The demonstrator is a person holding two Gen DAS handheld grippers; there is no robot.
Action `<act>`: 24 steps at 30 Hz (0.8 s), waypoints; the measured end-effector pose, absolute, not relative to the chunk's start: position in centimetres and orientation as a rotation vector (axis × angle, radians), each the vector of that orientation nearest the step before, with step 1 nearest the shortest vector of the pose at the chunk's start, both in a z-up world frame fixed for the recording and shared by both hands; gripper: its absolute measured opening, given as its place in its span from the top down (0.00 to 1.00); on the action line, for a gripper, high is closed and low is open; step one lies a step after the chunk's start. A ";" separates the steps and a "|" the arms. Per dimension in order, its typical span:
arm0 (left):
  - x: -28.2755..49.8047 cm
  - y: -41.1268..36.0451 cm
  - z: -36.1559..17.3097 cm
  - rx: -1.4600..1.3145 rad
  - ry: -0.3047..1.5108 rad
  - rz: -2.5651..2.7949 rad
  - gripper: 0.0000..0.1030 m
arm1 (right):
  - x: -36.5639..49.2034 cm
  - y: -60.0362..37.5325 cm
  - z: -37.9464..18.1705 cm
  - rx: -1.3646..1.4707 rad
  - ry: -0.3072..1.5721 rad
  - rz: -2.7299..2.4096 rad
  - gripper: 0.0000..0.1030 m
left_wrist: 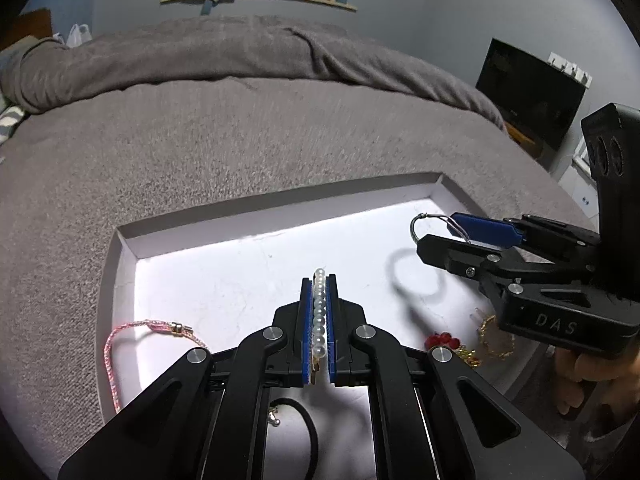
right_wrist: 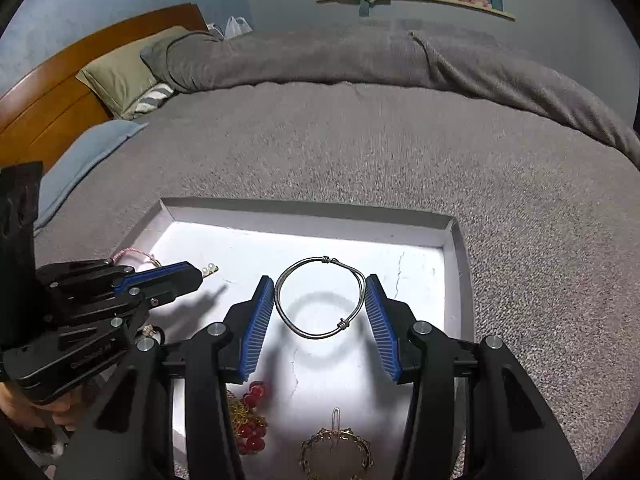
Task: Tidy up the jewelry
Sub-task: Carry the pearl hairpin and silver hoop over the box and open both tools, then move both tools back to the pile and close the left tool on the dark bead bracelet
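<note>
Holding pearl hair clip (left_wrist: 319,312) in my left gripper (left_wrist: 319,280), silver wire bangle (right_wrist: 320,298) spanning my right gripper (right_wrist: 320,300); both above white tray (right_wrist: 312,216). Risk: springy bangle slipping out.

The only lettering that reads clearly is "DAS", in pale raised capitals on the black body of the right claw (left_wrist: 444,232), low on the housing behind its fingers, seen from the left wrist view. In the right wrist view, the left claw (right_wrist: 200,276) carries a line of embossed lettering along the side of its black body, but it is too dark and blurred to read. No other text, number or sign is legible anywhere.
</note>
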State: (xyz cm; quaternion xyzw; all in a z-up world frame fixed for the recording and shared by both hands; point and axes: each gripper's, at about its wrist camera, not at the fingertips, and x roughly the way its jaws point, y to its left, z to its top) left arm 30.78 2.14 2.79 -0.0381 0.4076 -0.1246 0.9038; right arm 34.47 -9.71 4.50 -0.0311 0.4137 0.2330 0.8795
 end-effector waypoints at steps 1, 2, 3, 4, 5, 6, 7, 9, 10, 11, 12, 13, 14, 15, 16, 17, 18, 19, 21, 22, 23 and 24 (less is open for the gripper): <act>31.0 2.1 2.7 -0.076 0.851 -0.256 0.93 | 34.6 -9.7 4.3 -0.068 0.871 0.480 0.54; 31.0 2.1 2.6 -0.073 0.859 -0.255 0.93 | 34.8 -9.6 4.1 -0.072 0.881 0.479 0.54; 31.1 1.9 2.4 -0.067 0.872 -0.255 0.93 | 34.8 -9.5 3.9 -0.080 0.889 0.475 0.54; 31.2 2.0 2.3 -0.063 0.877 -0.253 0.93 | 34.8 -9.4 3.8 -0.088 0.889 0.472 0.54; 31.2 2.0 2.3 -0.058 0.880 -0.250 0.93 | 34.8 -9.4 3.7 -0.093 0.889 0.471 0.54; 31.2 1.9 2.2 -0.053 0.885 -0.249 0.93 | 34.6 -9.4 3.8 -0.100 0.885 0.471 0.54; 31.2 2.0 2.2 -0.052 0.886 -0.247 0.89 | 34.5 -9.4 3.9 -0.104 0.881 0.472 0.54; 31.1 2.0 2.4 -0.054 0.878 -0.237 0.73 | 34.2 -9.6 4.0 -0.106 0.865 0.471 0.52; 31.1 2.0 2.5 -0.055 0.871 -0.234 0.65 | 33.9 -9.7 4.2 -0.102 0.854 0.475 0.50; 30.9 2.0 2.6 -0.055 0.865 -0.235 0.63 | 33.8 -9.8 4.4 -0.099 0.846 0.478 0.47; 30.7 2.0 2.8 -0.050 0.856 -0.233 0.61 | 33.3 -10.0 4.7 -0.096 0.828 0.478 0.47; 30.5 2.0 2.9 -0.044 0.850 -0.228 0.56 | 33.1 -10.1 4.9 -0.093 0.817 0.477 0.47; 30.3 2.0 3.1 -0.041 0.844 -0.230 0.51 | 32.7 -10.4 5.2 -0.085 0.803 0.478 0.47; 29.8 2.0 3.3 -0.040 0.832 -0.236 0.49 | 32.0 -10.7 5.7 -0.073 0.780 0.480 0.47; 29.4 2.1 3.6 -0.036 0.818 -0.238 0.46 | 31.4 -11.0 6.1 -0.065 0.761 0.479 0.47; 28.8 2.1 3.9 -0.033 0.804 -0.243 0.44 | 30.8 -11.4 6.5 -0.057 0.741 0.479 0.46; 28.4 2.1 4.1 -0.030 0.792 -0.248 0.42 | 29.7 -12.0 7.0 -0.038 0.713 0.481 0.46; 27.7 2.1 4.5 -0.027 0.776 -0.252 0.37 | 29.1 -12.3 7.2 -0.028 0.698 0.481 0.44; 26.3 2.2 5.2 -0.026 0.743 -0.259 0.33 | 27.4 -13.2 7.6 -0.002 0.664 0.480 0.41; 25.7 2.2 5.5 -0.028 0.729 -0.264 0.32 | 26.5 -13.7 7.7 0.010 0.650 0.479 0.41; 25.1 2.3 5.8 -0.029 0.717 -0.266 0.31 | 25.8 -14.1 7.8 0.020 0.643 0.479 0.41; 24.2 2.4 6.1 -0.031 0.702 -0.274 0.30 | 25.0 -14.6 7.8 0.035 0.635 0.480 0.41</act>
